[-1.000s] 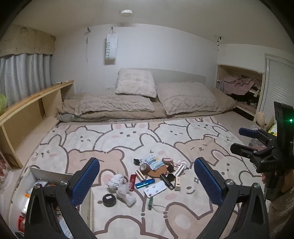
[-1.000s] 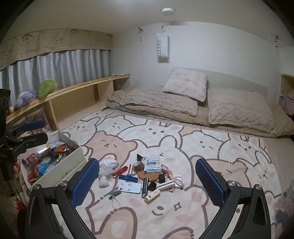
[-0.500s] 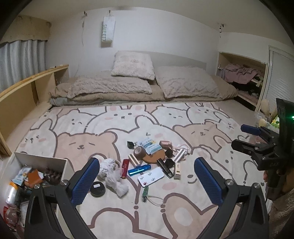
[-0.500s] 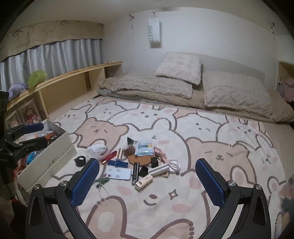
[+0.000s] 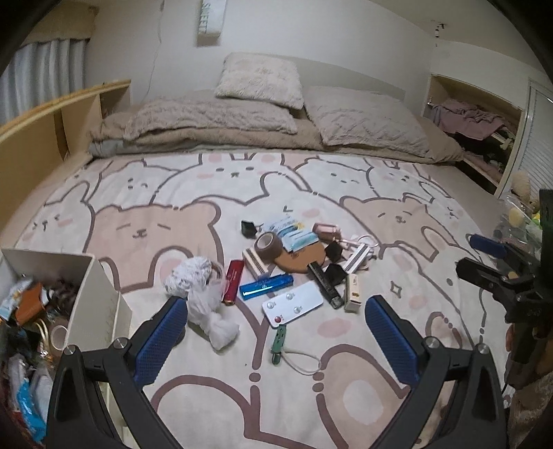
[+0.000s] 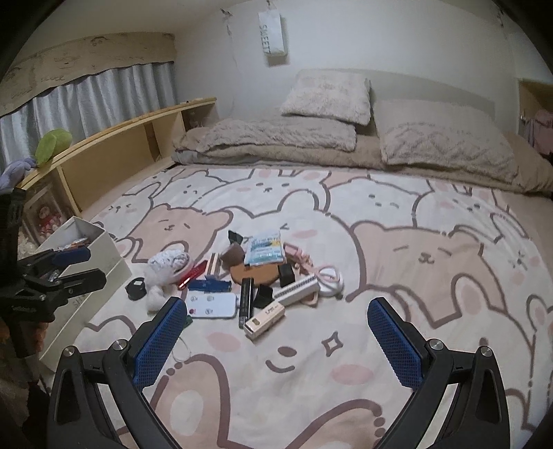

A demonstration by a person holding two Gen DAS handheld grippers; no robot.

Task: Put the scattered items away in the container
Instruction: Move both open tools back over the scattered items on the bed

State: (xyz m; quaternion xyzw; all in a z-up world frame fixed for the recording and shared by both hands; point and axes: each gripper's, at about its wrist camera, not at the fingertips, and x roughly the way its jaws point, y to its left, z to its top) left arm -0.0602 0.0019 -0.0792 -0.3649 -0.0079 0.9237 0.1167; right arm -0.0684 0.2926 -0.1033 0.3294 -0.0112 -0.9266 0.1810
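Scattered items (image 5: 290, 273) — nearer now, both claws lower

Lying across the bed's head: two beige pillows (image 6: 439, 145) and a folded blanket (image 6: 276, 140). Hanging above: a white paper bag (image 6: 272, 32). Sitting on the wooden shelf (image 6: 114, 152): a green plush toy (image 6: 52, 145).

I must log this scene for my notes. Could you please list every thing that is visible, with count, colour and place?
container: one, cream, on the bed's left side, already holding mixed items
blanket: one, pink and cream with bears and rabbits, covering the bed
scattered items: one cluster, mixed colours, mid-blanket
remote: one, white, near edge of the cluster
blue bar: one, behind the remote
tape roll: one, brown, in the cluster
pillows: three, beige, at the head
left tool: blue pads, open, empty
right tool: blue pads, open, empty
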